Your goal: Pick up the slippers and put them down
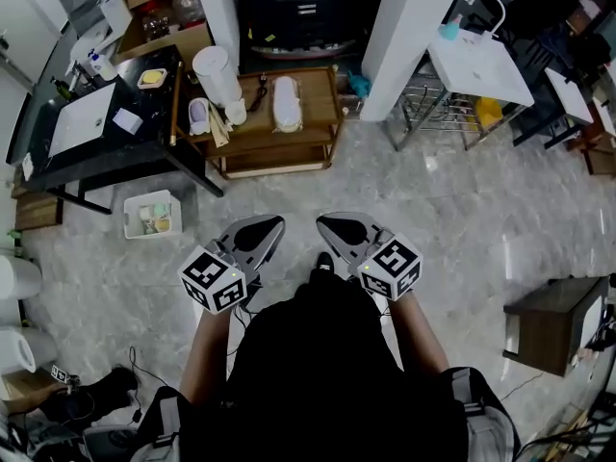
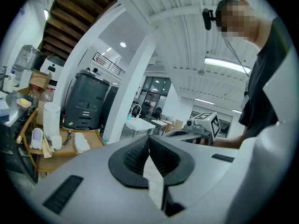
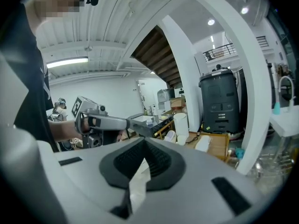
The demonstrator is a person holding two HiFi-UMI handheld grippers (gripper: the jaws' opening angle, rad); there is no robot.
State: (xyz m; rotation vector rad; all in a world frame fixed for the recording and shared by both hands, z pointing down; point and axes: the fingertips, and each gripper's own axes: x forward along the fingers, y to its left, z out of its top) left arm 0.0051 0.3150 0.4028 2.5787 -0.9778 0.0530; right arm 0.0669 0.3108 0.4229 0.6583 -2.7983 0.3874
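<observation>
Head view showed the left claw (image 1: 271,226) and right claw (image 1: 328,224) side by side above the floor, each with its jaws pressed together and holding nothing. Two white slippers lay on the low wooden table (image 1: 314,105). One slipper (image 1: 286,102) was near its middle, and the other slipper (image 1: 199,115) was at its left edge beside a white cylinder (image 1: 217,73). One white crate (image 1: 127,221) on the floor held small items.

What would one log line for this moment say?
left claw: shut, empty | right claw: shut, empty | slippers: lying on wooden table, untouched | step: pickup not yet begun
</observation>
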